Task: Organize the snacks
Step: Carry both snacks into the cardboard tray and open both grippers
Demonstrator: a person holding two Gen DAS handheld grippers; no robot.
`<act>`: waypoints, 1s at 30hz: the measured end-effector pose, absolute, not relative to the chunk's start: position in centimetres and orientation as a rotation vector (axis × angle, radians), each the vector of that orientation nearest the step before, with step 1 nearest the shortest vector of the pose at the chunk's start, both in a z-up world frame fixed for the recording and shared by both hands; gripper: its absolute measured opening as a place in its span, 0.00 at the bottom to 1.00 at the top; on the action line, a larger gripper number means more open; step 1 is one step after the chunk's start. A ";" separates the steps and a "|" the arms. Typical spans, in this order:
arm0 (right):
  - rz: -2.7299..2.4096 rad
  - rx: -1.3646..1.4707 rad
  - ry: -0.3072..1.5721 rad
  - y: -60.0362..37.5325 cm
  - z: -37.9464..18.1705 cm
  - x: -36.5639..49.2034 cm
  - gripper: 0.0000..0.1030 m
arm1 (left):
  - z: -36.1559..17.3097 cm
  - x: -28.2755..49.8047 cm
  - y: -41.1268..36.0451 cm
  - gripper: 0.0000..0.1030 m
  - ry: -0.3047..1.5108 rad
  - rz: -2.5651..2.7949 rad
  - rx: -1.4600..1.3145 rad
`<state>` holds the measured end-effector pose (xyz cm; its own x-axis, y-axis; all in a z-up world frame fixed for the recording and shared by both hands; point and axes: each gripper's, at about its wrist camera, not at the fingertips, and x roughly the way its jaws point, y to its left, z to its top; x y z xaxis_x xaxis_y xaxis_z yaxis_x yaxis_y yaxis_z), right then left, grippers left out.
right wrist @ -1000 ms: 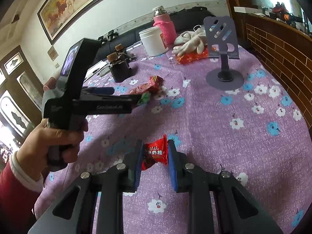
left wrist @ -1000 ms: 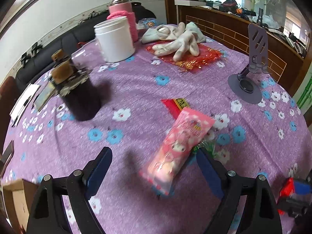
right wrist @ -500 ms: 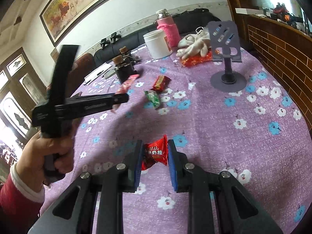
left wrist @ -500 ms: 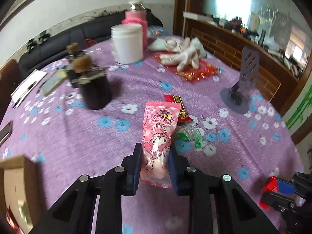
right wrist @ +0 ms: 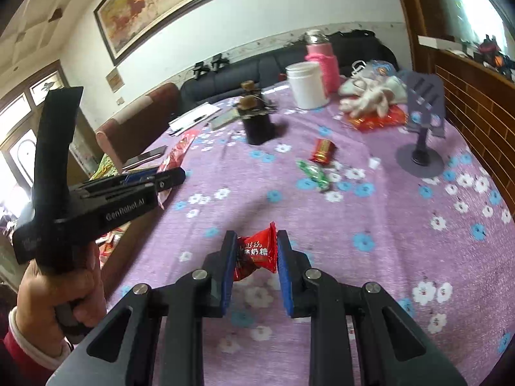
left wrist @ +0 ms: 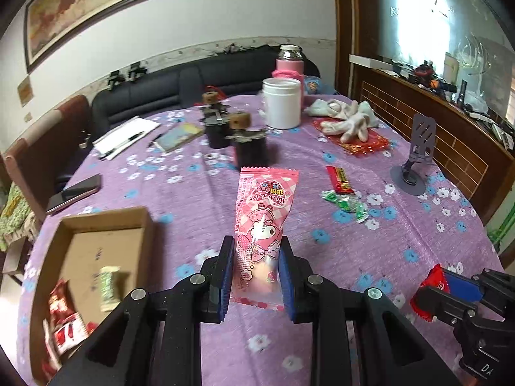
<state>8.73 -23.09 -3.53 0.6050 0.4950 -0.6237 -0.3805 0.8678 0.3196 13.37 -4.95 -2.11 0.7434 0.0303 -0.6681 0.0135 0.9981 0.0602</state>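
Left wrist view has the left gripper (left wrist: 256,271) clamped on the lower end of a long pink cartoon-printed snack packet (left wrist: 262,222), which stands up and out from the pads, clear of the purple flowered tablecloth (left wrist: 199,193). My guess is it is gripped low so it can be carried and dropped lengthwise into the shallow brown cardboard box (left wrist: 103,222) just to the left. That box already holds a pale green wrapped sweet (left wrist: 107,284) and some red-and-white packets (left wrist: 64,321) bunched at its near end; much of its floor is bare. The right gripper (right wrist: 254,255) pinches a small red crinkled candy wrapper (right wrist: 257,252), likely bound for the same box. A red bar (left wrist: 339,178) and a green wrapper (left wrist: 346,202) lie loose on the cloth.
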 end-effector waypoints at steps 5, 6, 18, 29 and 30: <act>0.547 0.130 0.747 -20.6 -2.1 7.9 0.22 | -1.3 11.7 -2.4 0.26 0.715 0.068 0.032; 0.555 0.127 0.744 -20.1 -1.9 7.7 0.22 | -1.1 11.3 -1.8 0.26 0.712 0.085 0.029; 0.661 0.045 0.713 -12.8 0.6 6.5 0.23 | 0.0 7.8 4.7 0.26 0.678 0.214 -0.034; 0.761 -0.015 0.689 -6.3 2.1 5.5 0.23 | 0.3 5.4 9.6 0.26 0.661 0.304 -0.078; 0.769 -0.019 0.687 -5.8 2.2 5.4 0.23 | 0.2 5.2 10.0 0.26 0.661 0.309 -0.083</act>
<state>5.43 -5.83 2.16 0.5138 0.6340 -0.5780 -0.6460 0.7292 0.2255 5.23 10.01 0.23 0.7456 0.2560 -0.6153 -0.3083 0.9510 0.0221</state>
